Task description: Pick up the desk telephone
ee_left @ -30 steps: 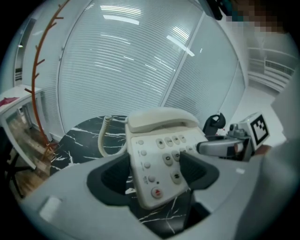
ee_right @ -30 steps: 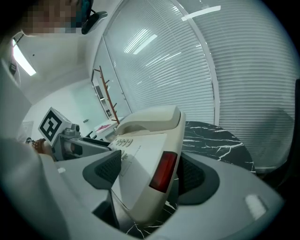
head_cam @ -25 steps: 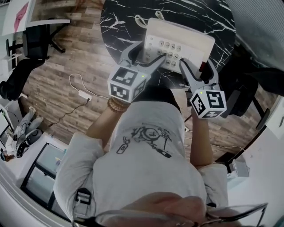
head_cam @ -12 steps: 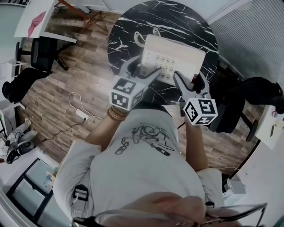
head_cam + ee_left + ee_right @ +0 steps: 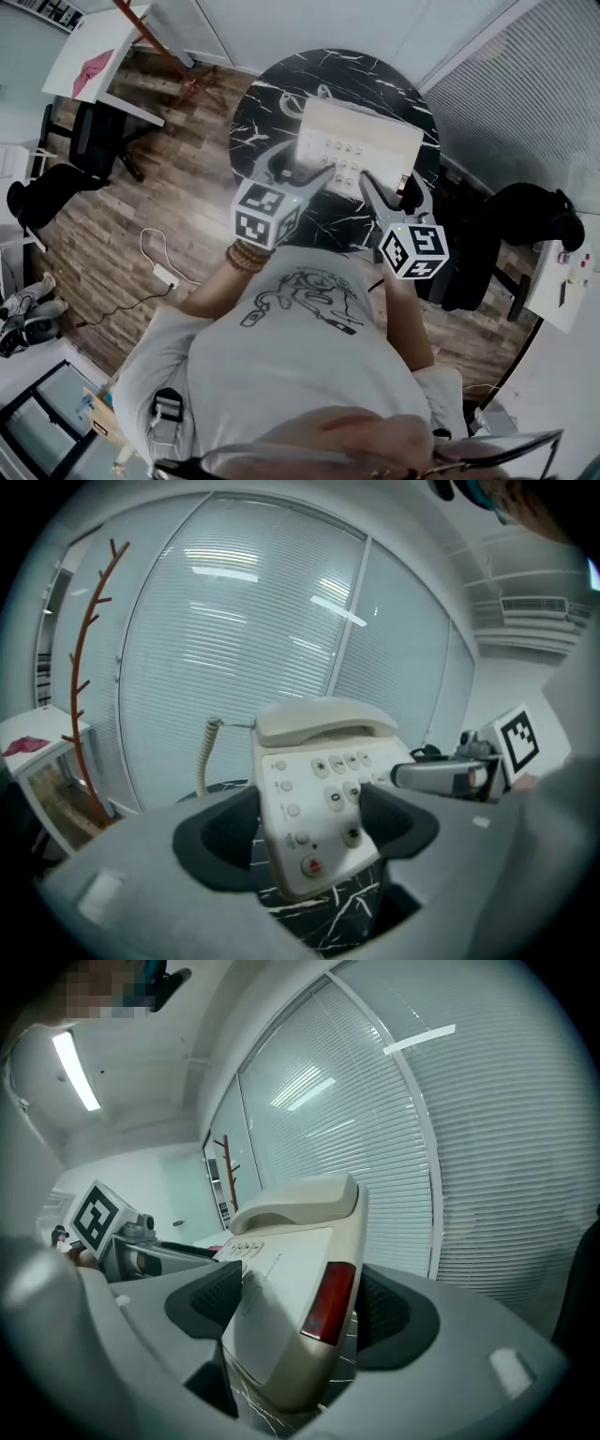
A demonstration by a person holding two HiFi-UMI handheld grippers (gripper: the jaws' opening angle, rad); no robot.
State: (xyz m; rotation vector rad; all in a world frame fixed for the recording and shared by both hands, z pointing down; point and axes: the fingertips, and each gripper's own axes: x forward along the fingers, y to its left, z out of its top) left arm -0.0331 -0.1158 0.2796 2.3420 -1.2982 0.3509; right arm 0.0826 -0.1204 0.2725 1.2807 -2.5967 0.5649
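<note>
The cream desk telephone (image 5: 361, 145) hangs in the air above the round black marble table (image 5: 272, 103), held from two sides. My left gripper (image 5: 302, 167) is shut on its near left part, the pads pressing beside the keypad (image 5: 328, 780). My right gripper (image 5: 398, 187) is shut on the near right corner, where a red strip (image 5: 328, 1302) shows on the telephone (image 5: 281, 1316). The handset (image 5: 323, 719) rests on its cradle at the far end. Its coiled cord (image 5: 203, 752) hangs down at the left. In the left gripper view the right gripper's marker cube (image 5: 518, 742) shows beyond the telephone.
Window blinds (image 5: 234, 649) fill the far wall. A red branched coat stand (image 5: 89, 696) rises at the left by a white desk (image 5: 94, 52). Black chairs stand at the left (image 5: 80, 131) and right (image 5: 506, 225). A white cable with an adapter (image 5: 155, 267) lies on the wooden floor.
Both grippers have risen together with the telephone between them. The table top and the floor now look smaller and farther below.
</note>
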